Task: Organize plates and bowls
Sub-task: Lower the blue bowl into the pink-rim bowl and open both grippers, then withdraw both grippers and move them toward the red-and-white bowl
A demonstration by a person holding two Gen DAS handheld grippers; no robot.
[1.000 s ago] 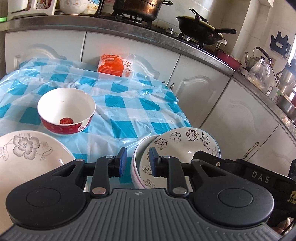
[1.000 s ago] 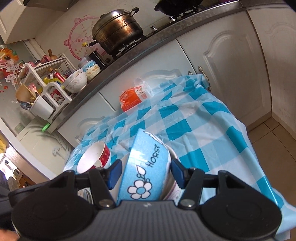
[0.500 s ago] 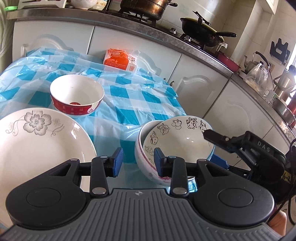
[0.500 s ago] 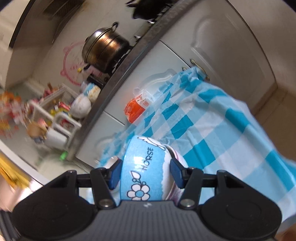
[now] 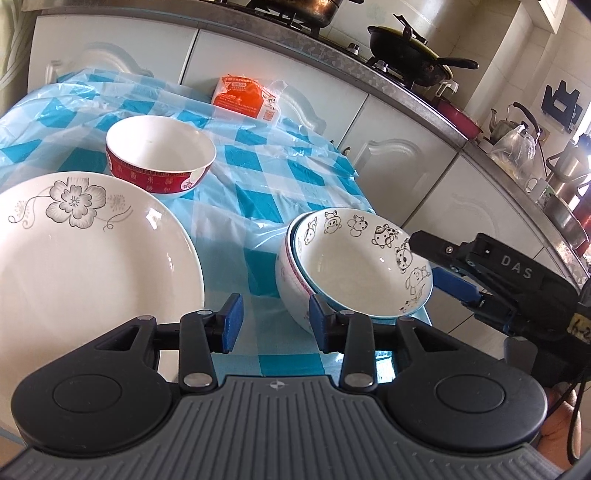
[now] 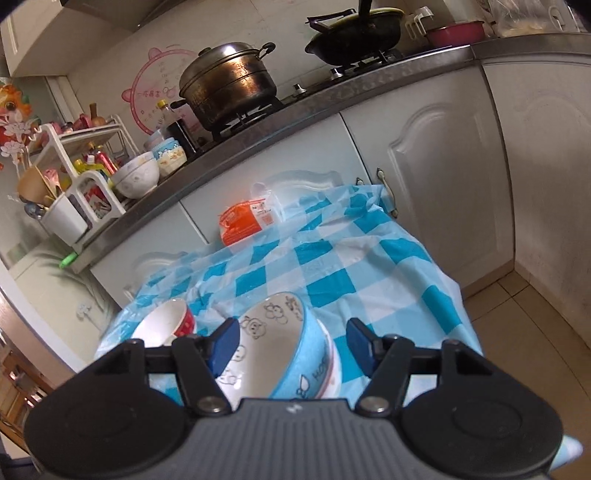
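A blue cartoon-animal bowl (image 5: 364, 258) sits nested, tilted, inside a white bowl with a pink rim (image 5: 290, 275) near the table's right edge. My right gripper (image 6: 293, 341) is open around the blue bowl's rim (image 6: 295, 343), one finger inside and one outside; it also shows in the left wrist view (image 5: 439, 262). My left gripper (image 5: 275, 323) is open and empty, just in front of the nested bowls. A red-and-white bowl (image 5: 160, 155) stands behind a large flowered plate (image 5: 85, 251) at the left.
The table has a blue-and-white checked plastic cover (image 5: 258, 177). An orange packet (image 5: 243, 96) lies at its far edge against white cabinets (image 5: 277, 70). A steel pot (image 6: 229, 83) and a black wok (image 6: 354, 31) sit on the stove above.
My right gripper has opened and let go of the blue bowl, which now rests in the white bowl. My left gripper has opened wider and drawn back a little.
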